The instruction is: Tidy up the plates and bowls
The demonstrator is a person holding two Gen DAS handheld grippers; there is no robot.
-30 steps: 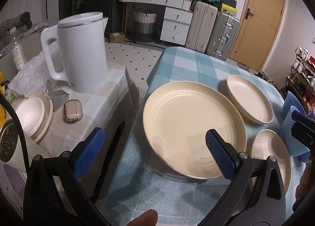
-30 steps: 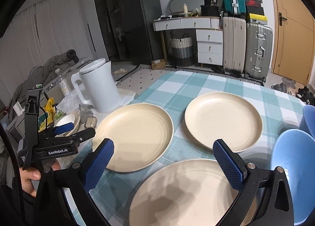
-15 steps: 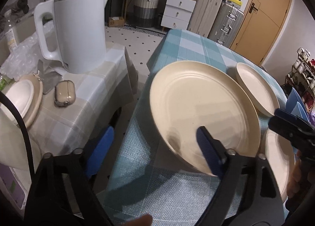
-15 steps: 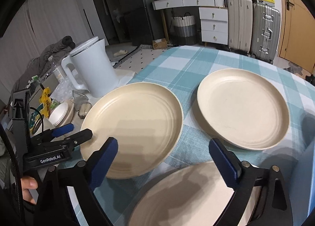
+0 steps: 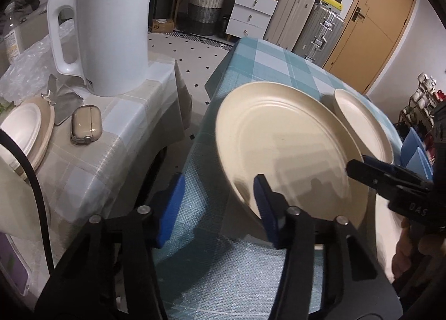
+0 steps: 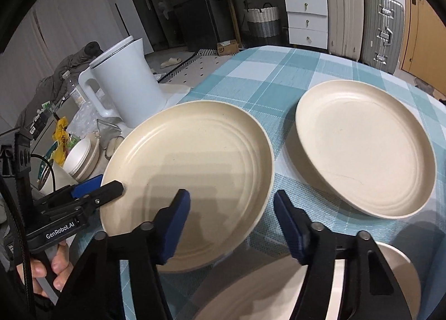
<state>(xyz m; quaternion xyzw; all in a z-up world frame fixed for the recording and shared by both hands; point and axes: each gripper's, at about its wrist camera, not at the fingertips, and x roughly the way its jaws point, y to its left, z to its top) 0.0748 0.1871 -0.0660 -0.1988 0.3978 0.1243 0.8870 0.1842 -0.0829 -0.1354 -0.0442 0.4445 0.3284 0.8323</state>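
Observation:
A large cream plate (image 5: 281,153) lies near the left edge of the checked table; it also shows in the right wrist view (image 6: 195,175). My left gripper (image 5: 217,205) is half closed around the plate's near-left rim, jaws still apart; it appears in the right wrist view (image 6: 97,193). My right gripper (image 6: 231,225) is half closed with its jaws straddling the same plate's near-right rim. A second cream plate (image 6: 365,147) lies farther right. A third cream plate (image 6: 278,286) lies under my right gripper. Blue bowls (image 5: 415,153) sit at the right.
A white kettle (image 5: 108,33) stands on a side table (image 5: 117,130) to the left, with a small case (image 5: 85,125) and a stacked bowl (image 5: 25,130). A gap separates that table from the checked table (image 6: 278,75). Suitcases and drawers stand at the back.
Both grippers moved forward onto the large plate's rim and narrowed their jaws. The left one came at its left rim, the right one at its right rim.

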